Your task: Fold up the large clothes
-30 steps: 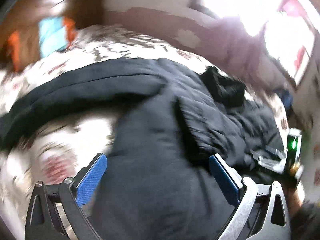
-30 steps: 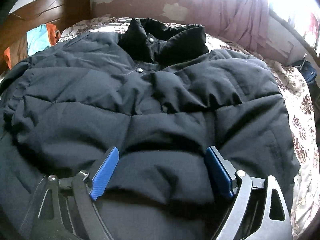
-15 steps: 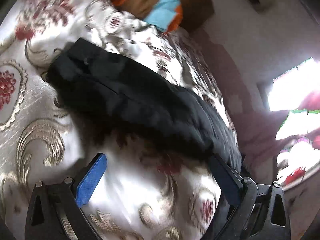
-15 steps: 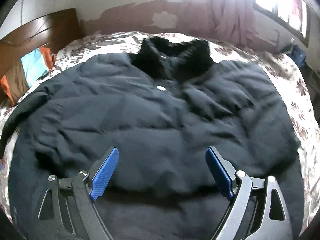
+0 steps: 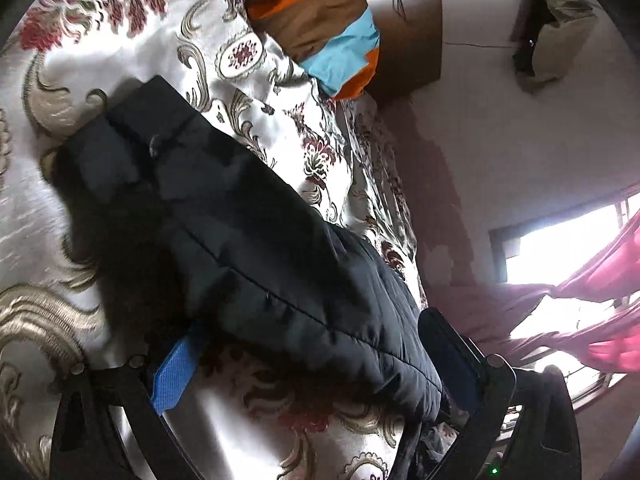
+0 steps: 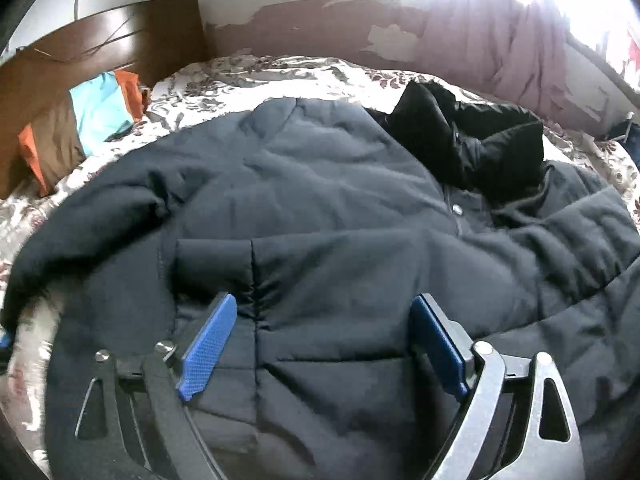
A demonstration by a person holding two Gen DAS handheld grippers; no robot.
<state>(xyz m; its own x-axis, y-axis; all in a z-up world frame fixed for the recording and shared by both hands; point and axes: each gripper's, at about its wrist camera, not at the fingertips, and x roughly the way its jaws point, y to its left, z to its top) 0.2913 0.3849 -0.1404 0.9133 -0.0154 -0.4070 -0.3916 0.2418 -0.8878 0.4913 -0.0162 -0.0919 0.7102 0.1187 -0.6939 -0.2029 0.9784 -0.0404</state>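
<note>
The jacket (image 5: 256,240) lies on the flowered bedspread (image 5: 80,80), and in the left wrist view one dark padded sleeve runs slantwise from the upper left down toward the tongs. The left tongs (image 5: 316,364) stand wide apart with the thick end of that sleeve between the blue pads; the far pad sits right against the fabric, but I cannot tell whether either pad presses on it. A striped pillow (image 5: 332,28) rests by the headboard beyond. I judge the step in hand to be folding this sleeve in over the body; next these tongs need to close on the sleeve and carry it across

In the right wrist view the jacket (image 6: 340,208) is spread flat over the bed, collar (image 6: 460,148) far right. The right tongs (image 6: 320,344) hover above the lower front panel, jaws opening to their widest, gripping nothing; cloth lies below the gap
</note>
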